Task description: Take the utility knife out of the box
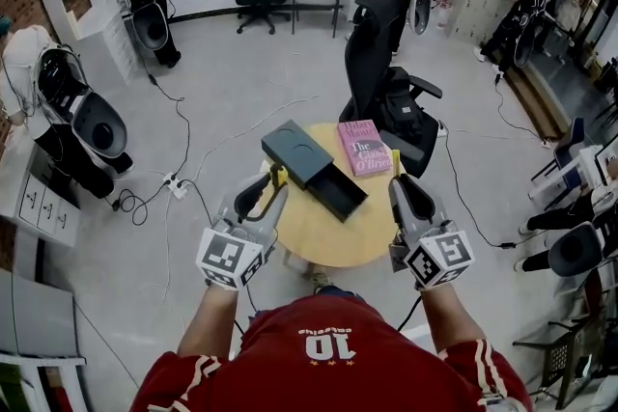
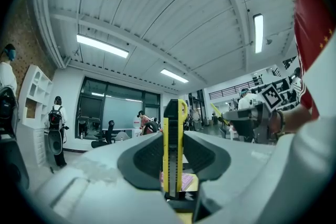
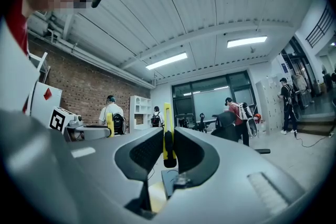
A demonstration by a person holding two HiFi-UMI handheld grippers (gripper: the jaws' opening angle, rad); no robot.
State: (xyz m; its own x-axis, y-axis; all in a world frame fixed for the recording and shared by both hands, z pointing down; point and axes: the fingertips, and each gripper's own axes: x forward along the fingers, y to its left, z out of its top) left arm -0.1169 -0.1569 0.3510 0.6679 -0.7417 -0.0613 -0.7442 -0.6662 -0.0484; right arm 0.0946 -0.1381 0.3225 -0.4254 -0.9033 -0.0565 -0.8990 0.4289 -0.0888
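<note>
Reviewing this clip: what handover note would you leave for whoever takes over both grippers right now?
Left gripper: shut on the yellow-and-black utility knife, held clear of the box.
Right gripper: shut on a thin yellow-and-black piece; I cannot tell what it is.
Box: on the round table, its drawer slid open.
Done: the knife is out of the box.
Left: probably only setting it down.

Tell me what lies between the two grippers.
In the head view, the black box, its tray slid out, lies on the round table between the left gripper and the right gripper.
</note>
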